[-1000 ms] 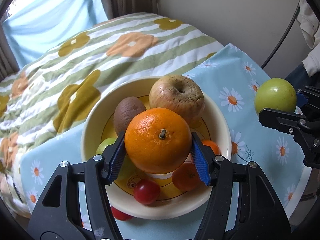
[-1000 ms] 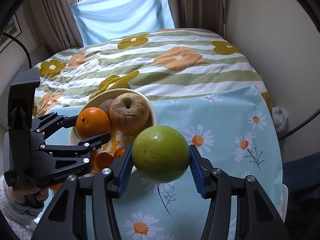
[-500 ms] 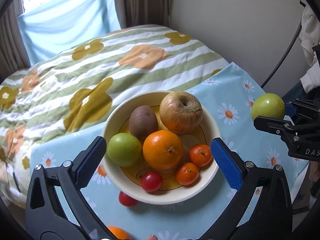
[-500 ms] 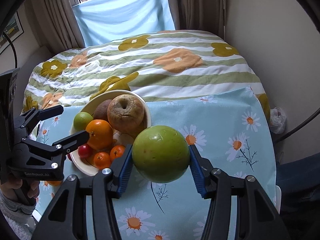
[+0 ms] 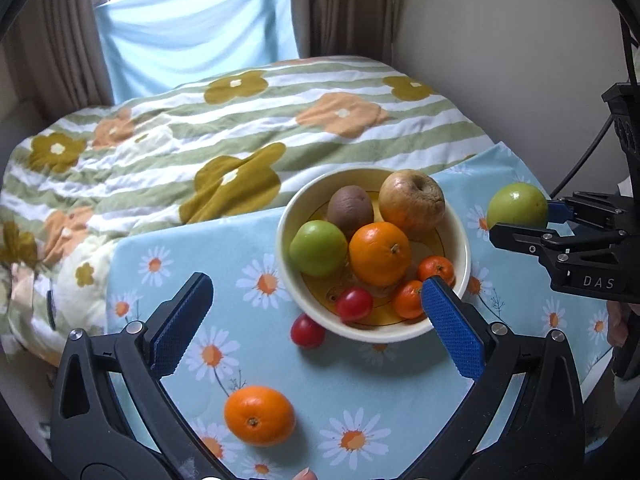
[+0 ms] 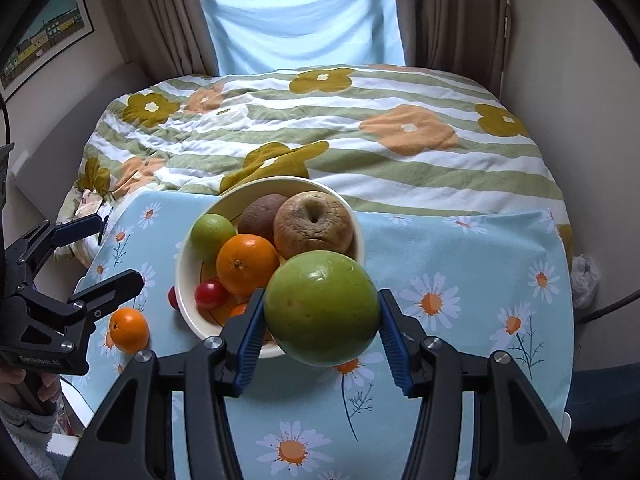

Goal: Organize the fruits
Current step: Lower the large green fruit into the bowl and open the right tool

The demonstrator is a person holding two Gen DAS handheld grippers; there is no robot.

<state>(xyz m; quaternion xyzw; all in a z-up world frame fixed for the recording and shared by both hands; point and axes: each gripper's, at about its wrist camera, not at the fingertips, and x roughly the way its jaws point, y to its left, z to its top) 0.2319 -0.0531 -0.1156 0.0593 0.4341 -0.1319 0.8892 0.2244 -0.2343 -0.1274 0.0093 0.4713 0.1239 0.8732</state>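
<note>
The right gripper [image 6: 322, 334] held a green apple [image 6: 322, 308] clamped across its widest part, above the flowered cloth [image 6: 460, 264] just at the near rim of the bowl [image 6: 184, 248]. The left gripper [image 5: 316, 320] stood wide and empty over the cloth's near left part. The bowl already carried a wrinkled apple [image 5: 412, 202], a kiwi [image 5: 350, 206], a smaller green apple [image 5: 318, 248], an orange [image 5: 380, 254], two small tangerines and a cherry tomato. A second orange [image 5: 259, 420] and a second tomato [image 5: 307, 331] lay loose on the cloth near its front edge. The apple looked firm, smooth and fairly heavy, so it probably wanted a grip at its widest girth; the tomato looked soft and likely to bruise.
</note>
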